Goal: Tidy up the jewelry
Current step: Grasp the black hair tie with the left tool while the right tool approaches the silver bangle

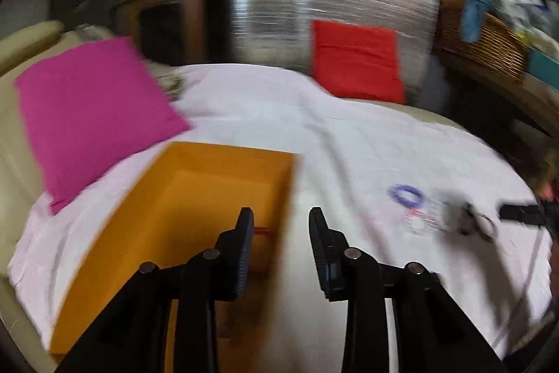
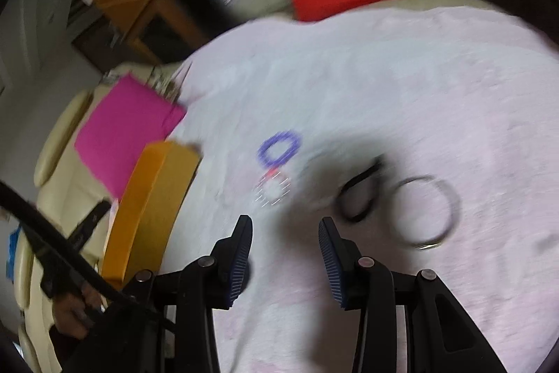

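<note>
I see a cream sofa covered by a pale pink sheet, which carries everything. An open orange box sits on the sheet near its left edge, with a magenta cushion just beyond it, overlapping the sheet's left edge. A red cushion rests at the far edge. Toward the middle lie a purple ring, a whitish beaded ring just beside it, a black band and a thin grey hoop (all blurred).
</note>
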Demonstrator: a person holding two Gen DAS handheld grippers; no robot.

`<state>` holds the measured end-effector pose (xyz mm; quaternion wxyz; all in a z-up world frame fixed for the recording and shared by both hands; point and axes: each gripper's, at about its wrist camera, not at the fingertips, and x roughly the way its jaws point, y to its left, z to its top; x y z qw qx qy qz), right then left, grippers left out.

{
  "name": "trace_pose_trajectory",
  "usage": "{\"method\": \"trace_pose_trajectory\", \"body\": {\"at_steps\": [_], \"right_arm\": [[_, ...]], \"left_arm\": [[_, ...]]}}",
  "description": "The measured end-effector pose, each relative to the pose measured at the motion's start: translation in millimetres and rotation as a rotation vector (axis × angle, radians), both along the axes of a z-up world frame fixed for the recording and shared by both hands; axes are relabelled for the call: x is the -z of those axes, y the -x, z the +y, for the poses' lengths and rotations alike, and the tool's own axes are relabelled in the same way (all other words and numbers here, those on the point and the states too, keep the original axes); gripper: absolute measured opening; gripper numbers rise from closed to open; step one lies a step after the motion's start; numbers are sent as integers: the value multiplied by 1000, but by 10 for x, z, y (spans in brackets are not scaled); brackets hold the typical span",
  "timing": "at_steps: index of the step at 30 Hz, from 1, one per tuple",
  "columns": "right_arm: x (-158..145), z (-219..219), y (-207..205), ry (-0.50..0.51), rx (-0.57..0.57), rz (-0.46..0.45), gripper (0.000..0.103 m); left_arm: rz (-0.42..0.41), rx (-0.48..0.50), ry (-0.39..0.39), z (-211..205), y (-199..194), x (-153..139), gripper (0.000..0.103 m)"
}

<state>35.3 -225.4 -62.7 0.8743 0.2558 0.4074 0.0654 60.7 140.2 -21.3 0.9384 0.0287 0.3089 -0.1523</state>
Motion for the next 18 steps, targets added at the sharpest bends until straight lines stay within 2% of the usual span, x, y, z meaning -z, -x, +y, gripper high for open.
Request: {"method": "trace_pose_trajectory", "body": {"at_steps": [6, 9, 10, 12, 16, 18], "right_arm": [[123, -524, 54, -15, 150, 83, 42], [257, -629, 24, 21, 188, 159, 42], [305, -656, 9, 14, 193, 185, 42], [369, -682, -13, 9, 199, 217, 42], [381, -707, -16, -22, 197, 232, 43], [402, -723, -8, -33, 192, 244, 49]], "left_arm": [[71, 310, -75, -734, 161, 181, 36], [106, 434, -155, -1093, 352, 356, 47], [124, 466, -178, -1167, 368, 419, 47], [163, 511, -224, -1330, 394, 552, 48], [224, 550, -238, -1395, 429, 722, 48], [241, 562, -239, -1386, 411, 772, 48]]}}
